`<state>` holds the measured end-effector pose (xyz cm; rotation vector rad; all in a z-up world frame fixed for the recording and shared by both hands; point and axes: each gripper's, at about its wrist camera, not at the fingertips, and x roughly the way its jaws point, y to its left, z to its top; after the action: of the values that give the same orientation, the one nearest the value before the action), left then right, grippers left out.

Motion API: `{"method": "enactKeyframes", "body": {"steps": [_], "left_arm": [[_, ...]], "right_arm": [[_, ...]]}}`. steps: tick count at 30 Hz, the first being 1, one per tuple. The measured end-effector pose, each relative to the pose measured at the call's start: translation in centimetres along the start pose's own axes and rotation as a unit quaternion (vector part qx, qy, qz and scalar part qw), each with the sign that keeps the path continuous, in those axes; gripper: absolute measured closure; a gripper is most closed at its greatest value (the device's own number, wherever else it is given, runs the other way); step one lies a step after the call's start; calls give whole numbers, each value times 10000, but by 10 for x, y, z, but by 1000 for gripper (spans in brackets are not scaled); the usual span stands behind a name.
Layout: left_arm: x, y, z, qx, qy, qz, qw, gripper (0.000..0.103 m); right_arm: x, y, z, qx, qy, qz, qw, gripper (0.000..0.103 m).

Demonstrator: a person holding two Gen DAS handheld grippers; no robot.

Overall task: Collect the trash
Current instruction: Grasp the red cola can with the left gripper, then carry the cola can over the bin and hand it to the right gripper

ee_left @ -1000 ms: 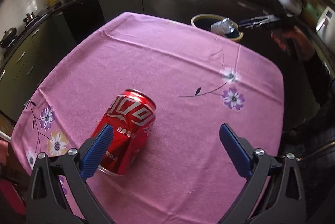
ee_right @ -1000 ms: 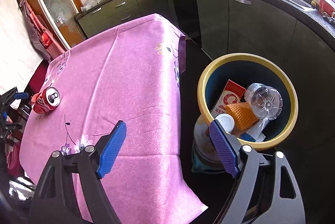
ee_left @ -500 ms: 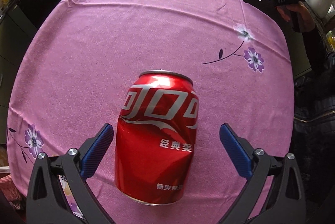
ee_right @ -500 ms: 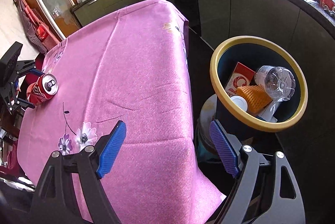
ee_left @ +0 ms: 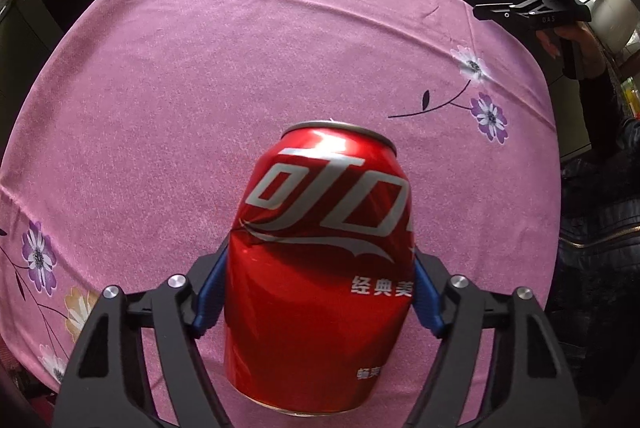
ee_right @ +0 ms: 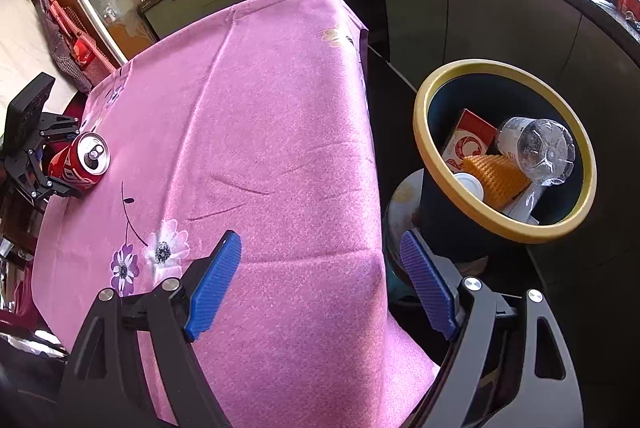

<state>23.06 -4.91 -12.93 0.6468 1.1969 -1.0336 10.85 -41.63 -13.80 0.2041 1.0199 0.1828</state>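
A dented red cola can [ee_left: 320, 268] lies on its side on the pink flowered tablecloth [ee_left: 180, 67]. My left gripper [ee_left: 320, 292] points steeply down over it with its jaws closing. The blue pads [ee_left: 210, 288] lie against both sides of the can. The right wrist view shows the same can [ee_right: 80, 163] at the table's far left, inside the left gripper [ee_right: 44, 163]. My right gripper [ee_right: 320, 284] stands open with nothing in it, over the table's edge beside the yellow-rimmed bin [ee_right: 424, 147].
The bin holds a clear plastic bottle [ee_right: 536, 147], a red carton [ee_right: 470, 139], an orange mesh piece [ee_right: 496, 175] and a white lid [ee_right: 470, 183]. Dark kitchen cabinets [ee_right: 480, 7] curve behind the table. A person's dark sleeve [ee_left: 600, 187] is at the right.
The left gripper came down over the can, and its pads closed in from wide apart to the can's sides. The right gripper sank slightly beside the bin and stayed open.
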Motion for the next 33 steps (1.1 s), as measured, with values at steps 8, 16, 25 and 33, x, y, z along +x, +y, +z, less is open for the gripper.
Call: {"method": "enactKeyframes", "body": {"steps": [8,16,25,33], "left_arm": [[3,-12,-7,-164,-169,602,9979,32],[-35,-43,-10,-620,-961,969,9887,32],[-76,-111,64,-932,-2356,899,9632,32],[-43,-156,200,-741,-2810,197,9567,32]], "right_arm": [[2,2,-5,-47,9,20,10000,22],[-3,2,-11,-2,-96,62,9999,22],[-41,-10,-26,162,-534,-298,9980,22],[-72,-46,-49,449,-812,-583,9940,22]]}}
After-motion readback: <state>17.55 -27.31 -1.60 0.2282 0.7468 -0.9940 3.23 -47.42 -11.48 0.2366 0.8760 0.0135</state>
